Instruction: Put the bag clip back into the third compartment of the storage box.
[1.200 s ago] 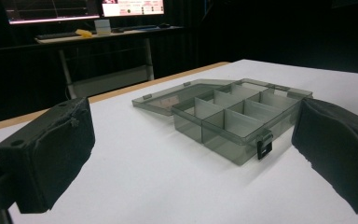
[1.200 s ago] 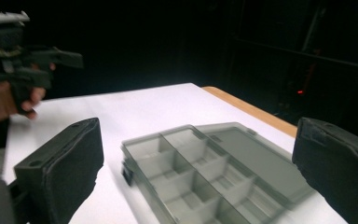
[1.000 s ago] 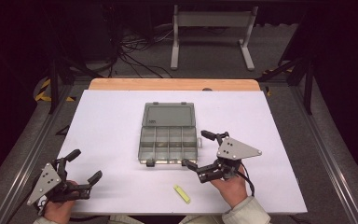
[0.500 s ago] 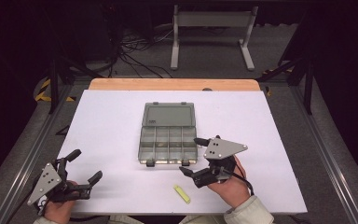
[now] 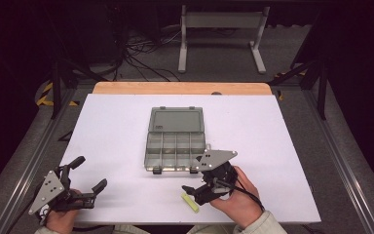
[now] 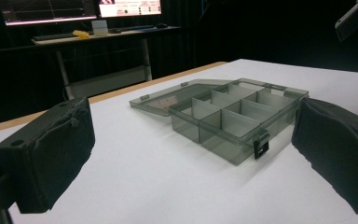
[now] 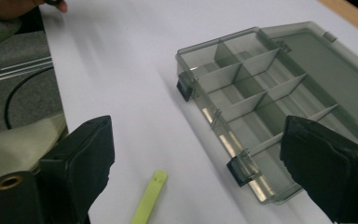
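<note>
Your right gripper [image 5: 197, 181] hovers over the near part of the white table [image 5: 117, 126], just above a small yellow-green strip [image 5: 191, 202] and just in front of the open compartment box [image 5: 175, 140].

Strip: lies flat on the table, near the front edge, a little to the right of centre. In the high view its long axis runs diagonally, far end toward the left, near end toward you and to the right. In the right gripper view the strip [image 7: 149, 198] lies between the two black jaws, nearer the left one, and points up and to the right. It touches neither pad.

Right gripper state: jaws wide apart, holding nothing. They have just been closing a little, with the strip lying on the table below the gap and not gripped.

Box: smoky clear plastic, lid folded flat away from you, dividers visible, long axis running across the table. Its two black latches face you; in the left gripper view one latch [image 6: 261, 145] hangs at the near corner.

Left gripper [image 5: 88, 174]: low at the table's near left corner, jaws spread wide, nothing between them, aimed toward the box [image 6: 235, 116].

Against the frame a second ago: your right hand has come toward you and left, from beside the box's right near corner to over the strip. Left hand, box and strip have not shifted
</note>
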